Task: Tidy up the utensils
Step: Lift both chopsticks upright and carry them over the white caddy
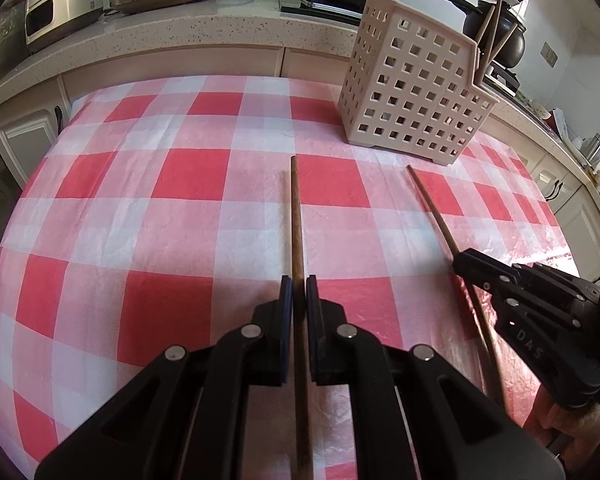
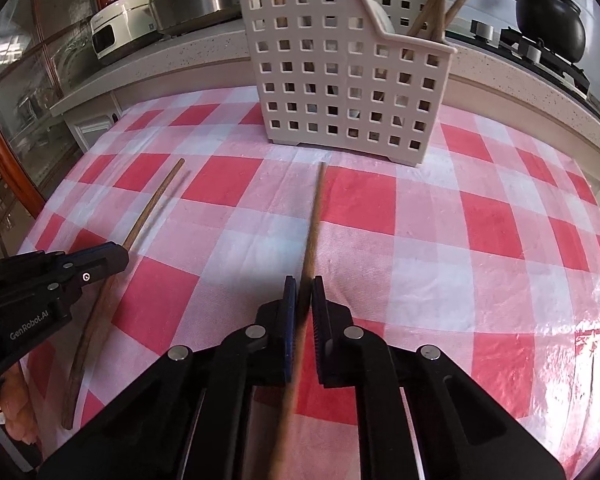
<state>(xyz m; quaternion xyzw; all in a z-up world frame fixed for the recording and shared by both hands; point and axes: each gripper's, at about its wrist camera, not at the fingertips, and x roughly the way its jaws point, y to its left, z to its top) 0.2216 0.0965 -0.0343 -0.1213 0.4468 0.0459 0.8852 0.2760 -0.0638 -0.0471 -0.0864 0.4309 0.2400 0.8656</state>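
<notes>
Jaws pinching on both sides: left gripper (image 1: 299,296) clamps one chopstick (image 1: 296,216), right gripper (image 2: 305,296) clamps the other (image 2: 315,216). Each stick is caught partway along its length, tip leading, so it can likely be dropped point-first into the holder (image 2: 340,76). Long axes run from 6 toward 12 o'clock, tips aimed at the holder, which stands at 12 o'clock on the checked cloth (image 2: 480,240) over the counter. More chopsticks already stand in it. Both held sticks sit low over the cloth; contact uncertain.
</notes>
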